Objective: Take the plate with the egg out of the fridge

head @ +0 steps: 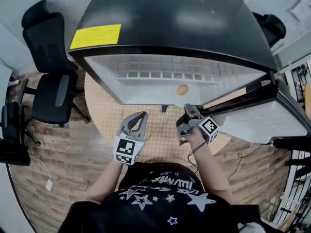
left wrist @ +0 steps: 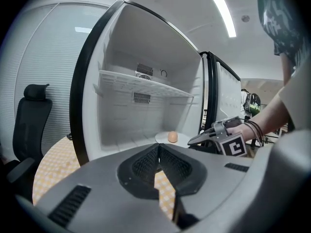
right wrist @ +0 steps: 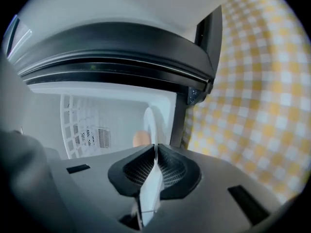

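The right gripper [right wrist: 155,148] pinches the near rim of the plate [right wrist: 148,123] holding the egg [right wrist: 140,138] in the fridge [head: 146,84]. To its left, the left gripper [left wrist: 156,149] has its jaws pressed together, empty.

Wood-plank floor [head: 68,154] with a yellow-checked mat [head: 104,113] laid over it. A black office chair [head: 51,76] stands at the left, a second chair [head: 271,25] (only partly seen) at the far right. The wall [left wrist: 43,57] is pale and ribbed. A strip light [left wrist: 224,13] glows on the white ceiling [left wrist: 194,8].
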`<state>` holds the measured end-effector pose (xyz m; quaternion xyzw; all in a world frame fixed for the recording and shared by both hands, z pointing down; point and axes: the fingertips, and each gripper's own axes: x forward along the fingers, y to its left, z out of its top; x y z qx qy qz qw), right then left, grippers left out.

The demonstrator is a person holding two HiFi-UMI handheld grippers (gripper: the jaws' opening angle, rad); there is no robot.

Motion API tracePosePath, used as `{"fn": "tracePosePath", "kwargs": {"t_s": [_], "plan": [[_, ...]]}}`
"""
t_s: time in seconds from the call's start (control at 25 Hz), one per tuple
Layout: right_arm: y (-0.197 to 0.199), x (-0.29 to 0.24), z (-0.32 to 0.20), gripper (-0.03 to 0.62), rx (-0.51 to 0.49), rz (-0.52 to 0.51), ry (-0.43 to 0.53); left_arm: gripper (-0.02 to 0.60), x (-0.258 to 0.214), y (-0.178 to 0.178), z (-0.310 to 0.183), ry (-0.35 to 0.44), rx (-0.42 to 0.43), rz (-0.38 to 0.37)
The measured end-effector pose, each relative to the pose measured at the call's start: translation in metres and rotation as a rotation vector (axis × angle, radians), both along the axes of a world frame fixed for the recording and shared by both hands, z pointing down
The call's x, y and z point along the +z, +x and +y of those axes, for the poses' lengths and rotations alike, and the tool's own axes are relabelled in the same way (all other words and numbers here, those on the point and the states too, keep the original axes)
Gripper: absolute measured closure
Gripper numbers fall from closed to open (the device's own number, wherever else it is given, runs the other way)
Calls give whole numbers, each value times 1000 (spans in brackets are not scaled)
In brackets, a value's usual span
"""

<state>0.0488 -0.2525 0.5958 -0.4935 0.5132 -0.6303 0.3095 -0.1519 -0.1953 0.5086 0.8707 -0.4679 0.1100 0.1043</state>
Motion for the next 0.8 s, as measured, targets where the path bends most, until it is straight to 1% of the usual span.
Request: {"fn": "tracePosePath", "kwargs": {"t_s": [0.12,0.24,0.52,0.6,0.64,0.68,0.8], "plan": [[-2,-1,13,554,-10,-12,-1,574,0,4,3,-1,8,-2],[-3,-3,23,553,-19,-15,25,574,1,8,7,-4,17,-3],[2,2,13,544,-24,2,54,574,-1,16,10,2,44,-8],[0,-1,11,523,-34,-6,69,574,0,16,11,-1,45,-9],[-2,-3,12,479,-36,-17,79,574,0,15,11,-1,45,-10],[-4,-6,13,450,-36,-30,88,574,1,15,12,-2,44,-10],[-8,-8,12,443,-35,-50,103,574,2,13,12,-4,44,-13]]}}
